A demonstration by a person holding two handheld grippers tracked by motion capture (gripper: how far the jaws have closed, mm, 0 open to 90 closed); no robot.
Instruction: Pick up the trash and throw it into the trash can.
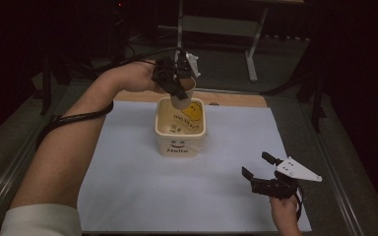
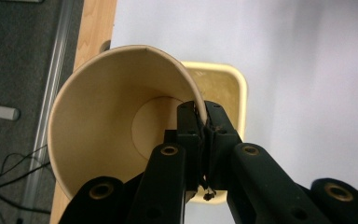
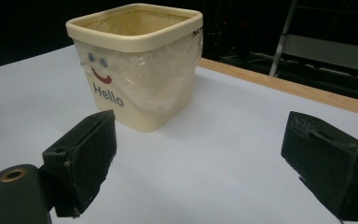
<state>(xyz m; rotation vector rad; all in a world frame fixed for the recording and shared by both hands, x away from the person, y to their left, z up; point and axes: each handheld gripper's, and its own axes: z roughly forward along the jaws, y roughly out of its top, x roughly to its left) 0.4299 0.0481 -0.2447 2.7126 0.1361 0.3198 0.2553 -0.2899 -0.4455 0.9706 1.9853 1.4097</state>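
A cream square bin (image 1: 180, 132) with a smiley face and the word "Hello" stands on the white sheet, lined with clear plastic (image 3: 144, 91). My left gripper (image 1: 177, 81) holds a tan paper cup (image 1: 184, 94) above the bin's far rim, tilted with its bottom toward the bin. In the left gripper view the jaws are shut on the cup's rim (image 2: 200, 109), the cup (image 2: 102, 126) looks empty inside, and the bin (image 2: 228, 88) lies behind it. My right gripper (image 1: 262, 165) rests low at the sheet's front right, open, its pads (image 3: 86, 158) far apart with nothing between them.
The white sheet (image 1: 128, 182) covers a wooden table whose far edge (image 1: 236, 100) shows as a tan strip. A metal frame leg (image 1: 251, 59) stands on the dark floor beyond. Cables (image 2: 4, 177) lie on the floor at the table's side.
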